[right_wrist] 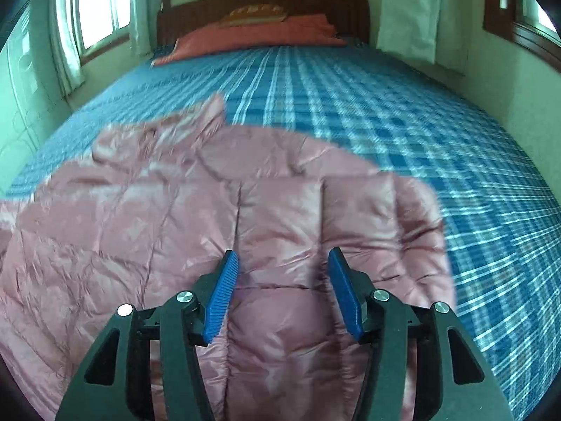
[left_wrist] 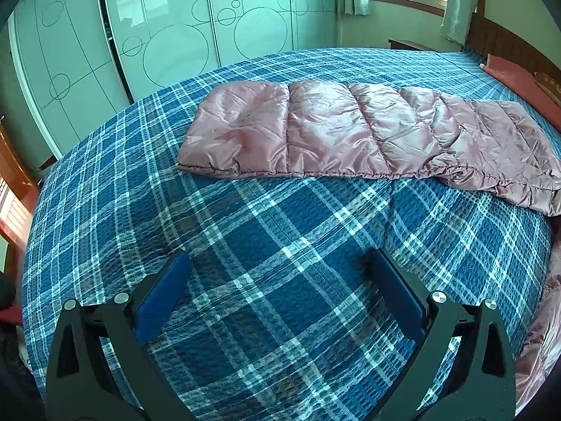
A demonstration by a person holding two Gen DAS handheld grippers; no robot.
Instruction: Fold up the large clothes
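Note:
A shiny pink quilted down jacket (left_wrist: 350,129) lies spread on a bed with a blue plaid cover (left_wrist: 280,263). In the left wrist view its lower half stretches across the bed, hem to the left. My left gripper (left_wrist: 280,259) is open and empty above the bare cover, short of the jacket. In the right wrist view the jacket (right_wrist: 175,210) fills the lower left, its collar pointing at the headboard and a sleeve folded across it. My right gripper (right_wrist: 283,259) is open just over the jacket, holding nothing. That view is motion-blurred.
Red pillows (right_wrist: 259,35) and a dark wooden headboard (right_wrist: 263,7) stand at the bed's head. Glass wardrobe doors (left_wrist: 175,35) line the far side. Windows with curtains (right_wrist: 70,35) are on the walls. Blue cover (right_wrist: 420,122) lies right of the jacket.

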